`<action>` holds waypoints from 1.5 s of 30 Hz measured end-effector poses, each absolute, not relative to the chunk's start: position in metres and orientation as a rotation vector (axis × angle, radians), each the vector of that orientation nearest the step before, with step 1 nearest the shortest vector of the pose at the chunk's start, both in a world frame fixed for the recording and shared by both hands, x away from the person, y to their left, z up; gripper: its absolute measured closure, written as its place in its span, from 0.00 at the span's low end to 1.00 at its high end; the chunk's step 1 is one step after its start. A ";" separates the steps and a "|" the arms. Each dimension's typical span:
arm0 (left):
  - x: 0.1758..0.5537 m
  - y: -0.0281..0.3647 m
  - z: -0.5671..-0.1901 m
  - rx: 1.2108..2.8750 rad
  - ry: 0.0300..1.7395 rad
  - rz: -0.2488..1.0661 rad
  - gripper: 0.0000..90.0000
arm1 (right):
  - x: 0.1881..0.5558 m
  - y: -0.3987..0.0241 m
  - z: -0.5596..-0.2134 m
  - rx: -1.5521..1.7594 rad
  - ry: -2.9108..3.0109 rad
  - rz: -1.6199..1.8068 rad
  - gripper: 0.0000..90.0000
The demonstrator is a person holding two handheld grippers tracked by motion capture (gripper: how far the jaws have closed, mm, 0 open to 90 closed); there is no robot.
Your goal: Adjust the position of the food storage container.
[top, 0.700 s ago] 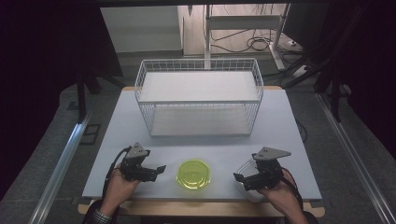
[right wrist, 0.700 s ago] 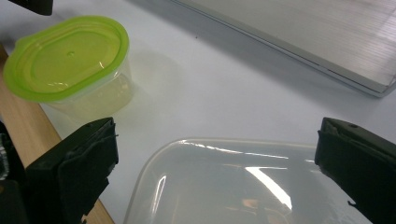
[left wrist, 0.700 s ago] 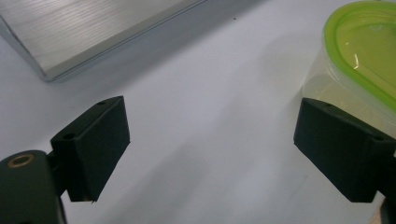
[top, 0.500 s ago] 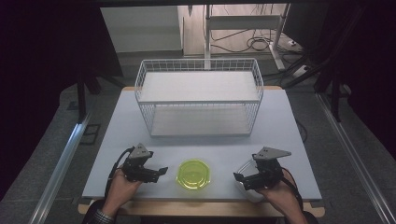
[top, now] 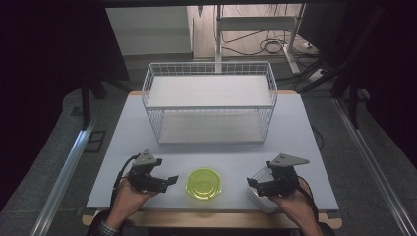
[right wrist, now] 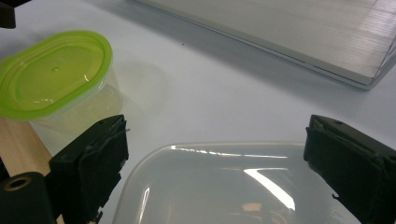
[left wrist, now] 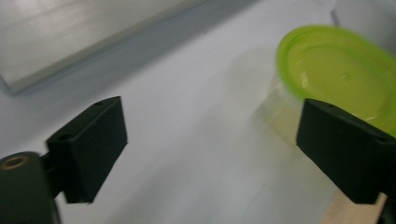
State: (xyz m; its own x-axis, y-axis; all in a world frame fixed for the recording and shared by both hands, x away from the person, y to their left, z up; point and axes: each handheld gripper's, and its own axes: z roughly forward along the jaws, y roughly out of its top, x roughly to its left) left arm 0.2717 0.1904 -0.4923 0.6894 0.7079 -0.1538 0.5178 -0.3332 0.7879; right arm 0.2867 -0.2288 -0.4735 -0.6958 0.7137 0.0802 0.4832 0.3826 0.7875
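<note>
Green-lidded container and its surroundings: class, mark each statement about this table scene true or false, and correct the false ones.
1. The green-lidded container sits between the left gripper and the right gripper. True.
2. The lid is off the green-lidded container. False: the lid sits on it.
3. The wire basket stands farther from the person than the green-lidded container. True.
4. The left gripper is clamped on the green-lidded container. False: its jaws stand open, with bare table between them.
5. A clear-lidded container lies under the right gripper. True.
6. The green-lidded container is inside the wire basket. False: it stands on the table in front of it.
</note>
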 end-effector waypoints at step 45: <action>0.236 0.062 -0.489 2.164 0.610 0.046 1.00 | 0.284 -0.226 -0.472 1.034 2.362 1.176 0.15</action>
State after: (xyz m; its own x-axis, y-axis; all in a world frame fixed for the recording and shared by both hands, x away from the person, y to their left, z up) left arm 0.2358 0.0617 -0.4886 0.8795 0.4408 -0.1796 0.4093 -0.5078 0.7581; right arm 0.2844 -0.2259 -0.4716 -0.6932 0.7195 0.0430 0.4681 0.4041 0.7858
